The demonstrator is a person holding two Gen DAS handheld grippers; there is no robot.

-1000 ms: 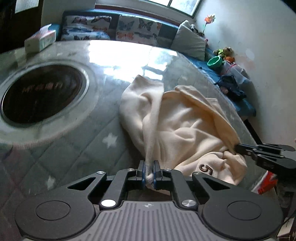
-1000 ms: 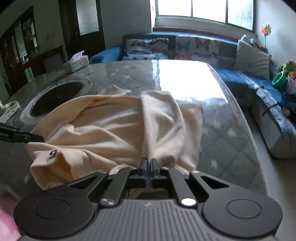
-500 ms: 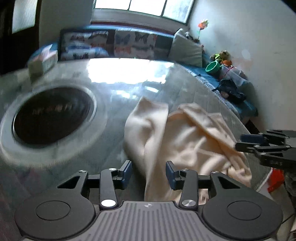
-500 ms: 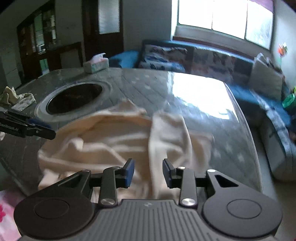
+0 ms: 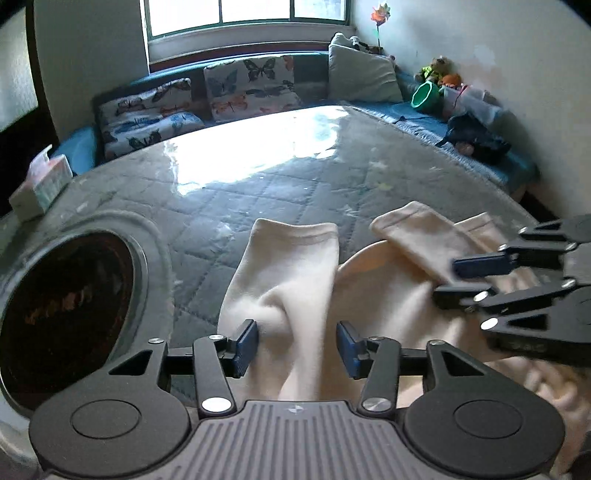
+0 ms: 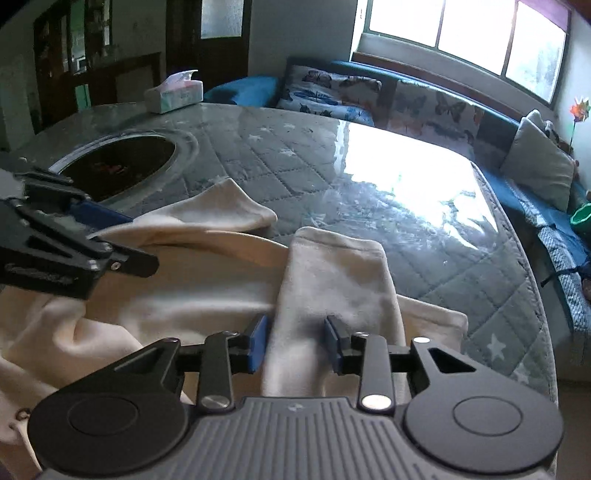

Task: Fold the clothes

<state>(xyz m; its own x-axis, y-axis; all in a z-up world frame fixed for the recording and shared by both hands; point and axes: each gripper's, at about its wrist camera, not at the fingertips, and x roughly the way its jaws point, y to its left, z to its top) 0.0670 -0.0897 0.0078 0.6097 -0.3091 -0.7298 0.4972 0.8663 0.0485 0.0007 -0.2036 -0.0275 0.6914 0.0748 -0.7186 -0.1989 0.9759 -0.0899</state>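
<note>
One cream garment (image 5: 384,295) lies crumpled on the bench (image 5: 280,177), filling the lower centre and lower right of the left wrist frame and the lower left and centre of the right wrist frame (image 6: 207,295). We see two sleeve-like ends with ribbed cuffs stretched away from us across the quilted, glossy surface: one cuff (image 5: 295,230) at the centre of the left wrist frame, the other (image 5: 410,216) to its right. Our left hand-held gripper (image 5: 295,347) stands wide apart at the lower centre, its blue pads either side of a fold of the fabric without clamping it. Our right hand-held gripper (image 6: 295,341) is likewise spread wide, straddling the second sleeve at the lower centre of its own frame; it also shows at the right edge of the left wrist frame (image 5: 476,277). A dark round inset (image 5: 62,310) sits in the bench at the left of the left wrist frame. A tissue box (image 5: 40,184) rests at the far left edge. Beyond, butterfly-print cushions (image 5: 251,86) line a blue sofa (image 5: 424,122) under the window (image 5: 247,14).
</note>
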